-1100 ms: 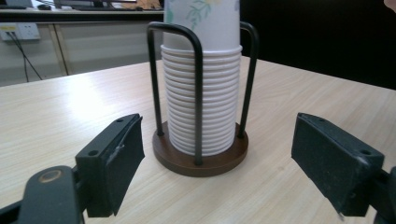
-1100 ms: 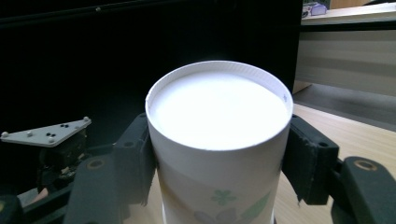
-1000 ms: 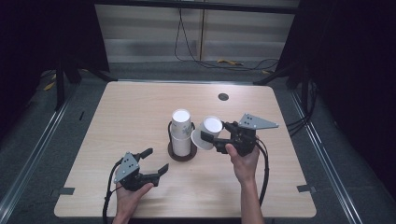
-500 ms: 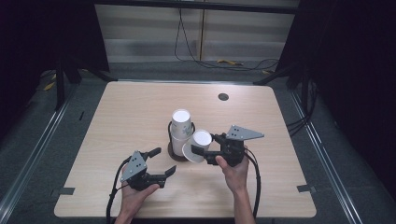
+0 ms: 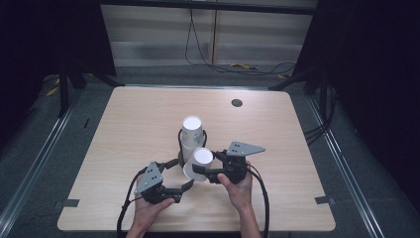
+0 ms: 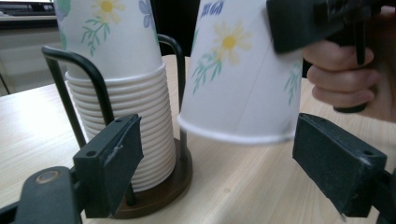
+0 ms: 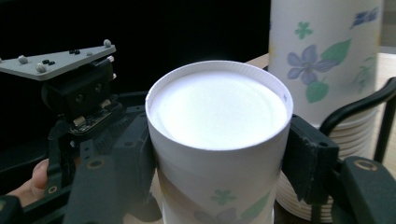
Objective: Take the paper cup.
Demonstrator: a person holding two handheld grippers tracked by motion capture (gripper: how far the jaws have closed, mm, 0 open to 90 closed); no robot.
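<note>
The right tongs (image 5: pixel 199 172) are clamped on an upside-down cup (image 5: pixel 198 162), the left tongs (image 5: pixel 181 177) open; the thin wall may be crushed if squeezed harder.

Matt paper cup (image 7: pixel 217 140), black metal-wire holder (image 6: pixel 100 79), smooth pale wood-look table (image 5: pixel 138 124).

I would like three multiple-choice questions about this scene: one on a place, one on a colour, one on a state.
1. Where does the stack of cups stand?
A. in a dark wire holder
B. in a drawer
C. on the floor

2. What colour is the table?
A. red
B. light wood
C. blue

3. What is the right gripper doing?
A. hanging open
B. lying on the table
C. gripping an upside-down paper cup

Key: 1 A, posts rise beside the stack; 2 B, pale grain shows; 3 C, both fingers press the cup's sides.
</note>
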